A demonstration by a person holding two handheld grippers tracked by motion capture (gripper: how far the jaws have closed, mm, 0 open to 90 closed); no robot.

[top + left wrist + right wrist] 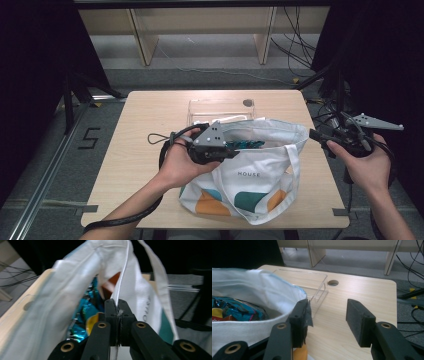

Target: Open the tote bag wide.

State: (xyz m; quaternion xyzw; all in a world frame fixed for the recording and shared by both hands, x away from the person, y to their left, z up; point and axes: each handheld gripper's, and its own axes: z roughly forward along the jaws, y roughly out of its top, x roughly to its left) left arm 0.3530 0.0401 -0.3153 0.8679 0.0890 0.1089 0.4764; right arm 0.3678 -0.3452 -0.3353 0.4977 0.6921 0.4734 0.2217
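While my left gripper (117, 312) pinched the near rim of the tote bag (252, 172) at the table's (145, 120) near middle, my right gripper (328, 322) hung spread at right; any slip risked spilling the snack packets (86, 310).

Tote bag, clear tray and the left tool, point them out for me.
tote bag (260, 172), high view, front panel under the printed word.
clear tray (215, 106), high view, bare floor.
left tool (117, 307), left gripper view, shut jaw tips pinching the bag's rim.
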